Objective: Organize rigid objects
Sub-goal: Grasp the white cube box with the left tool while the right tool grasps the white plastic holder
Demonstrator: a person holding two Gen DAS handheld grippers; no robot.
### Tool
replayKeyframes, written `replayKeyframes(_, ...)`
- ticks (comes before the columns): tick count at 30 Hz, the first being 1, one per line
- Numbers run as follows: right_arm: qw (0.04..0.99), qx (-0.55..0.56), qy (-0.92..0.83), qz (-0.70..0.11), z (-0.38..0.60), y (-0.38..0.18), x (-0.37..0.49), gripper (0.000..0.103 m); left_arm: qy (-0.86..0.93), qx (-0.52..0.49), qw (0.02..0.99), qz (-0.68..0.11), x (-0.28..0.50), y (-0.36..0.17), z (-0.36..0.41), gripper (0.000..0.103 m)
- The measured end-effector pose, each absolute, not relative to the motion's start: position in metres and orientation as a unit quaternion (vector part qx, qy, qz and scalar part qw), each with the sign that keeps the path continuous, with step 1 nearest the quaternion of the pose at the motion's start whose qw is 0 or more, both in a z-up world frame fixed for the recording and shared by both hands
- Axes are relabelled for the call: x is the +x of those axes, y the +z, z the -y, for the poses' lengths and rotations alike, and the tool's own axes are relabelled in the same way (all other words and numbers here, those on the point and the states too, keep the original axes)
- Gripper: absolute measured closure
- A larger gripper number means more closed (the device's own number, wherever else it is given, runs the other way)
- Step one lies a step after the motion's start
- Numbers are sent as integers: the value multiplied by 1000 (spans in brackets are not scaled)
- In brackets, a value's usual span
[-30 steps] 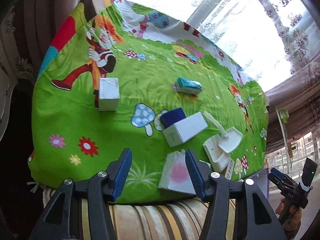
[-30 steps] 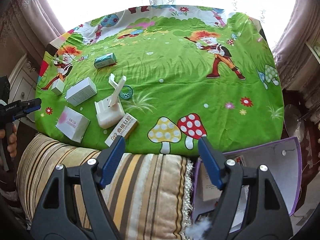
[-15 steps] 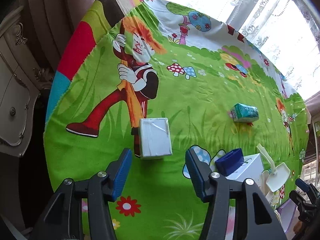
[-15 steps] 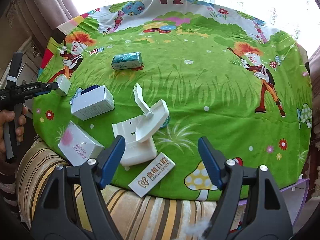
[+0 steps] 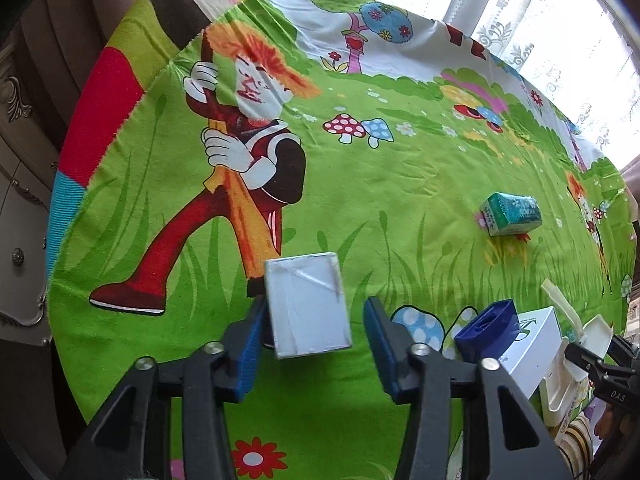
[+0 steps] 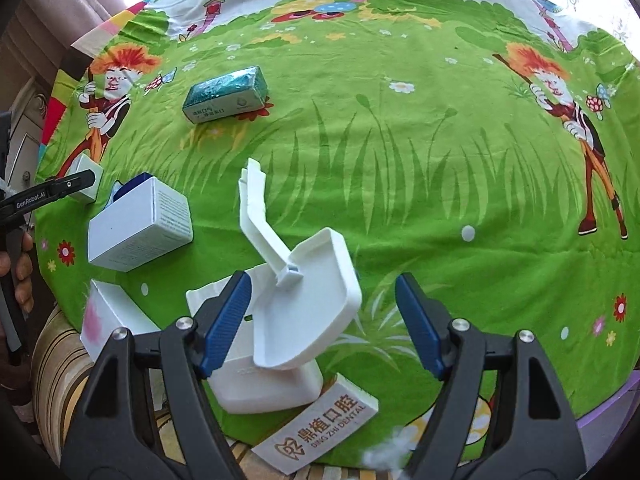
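Everywhere, bright cartoon-print tablecloth (image 5: 400, 208), sunlit curtains (image 5: 520, 12).

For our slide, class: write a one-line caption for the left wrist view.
Left gripper jaws, just closing, straddle a small white box on the green cartoon tablecloth, a gap still on one side.

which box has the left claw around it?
The small plain white box, sitting between the left claw pads. The teal box, the large white box and the others lie off to its right.
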State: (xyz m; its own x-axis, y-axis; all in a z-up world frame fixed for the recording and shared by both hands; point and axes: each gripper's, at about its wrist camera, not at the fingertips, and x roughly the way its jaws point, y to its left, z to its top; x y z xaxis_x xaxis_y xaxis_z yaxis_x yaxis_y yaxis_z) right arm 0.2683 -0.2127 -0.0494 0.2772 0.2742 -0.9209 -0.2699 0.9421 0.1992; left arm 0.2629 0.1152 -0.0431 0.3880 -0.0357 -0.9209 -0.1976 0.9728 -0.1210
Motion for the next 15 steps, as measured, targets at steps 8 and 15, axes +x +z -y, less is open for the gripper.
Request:
replayKeyframes(8, 815, 10, 172, -554, 221, -36, 262, 52, 31, -104, 838, -535, 257, -30, -107, 68)
replayKeyframes(15, 832, 25, 158, -532, 236, -19, 249, 52, 20, -113, 849, -515, 246, -9, -98, 68)
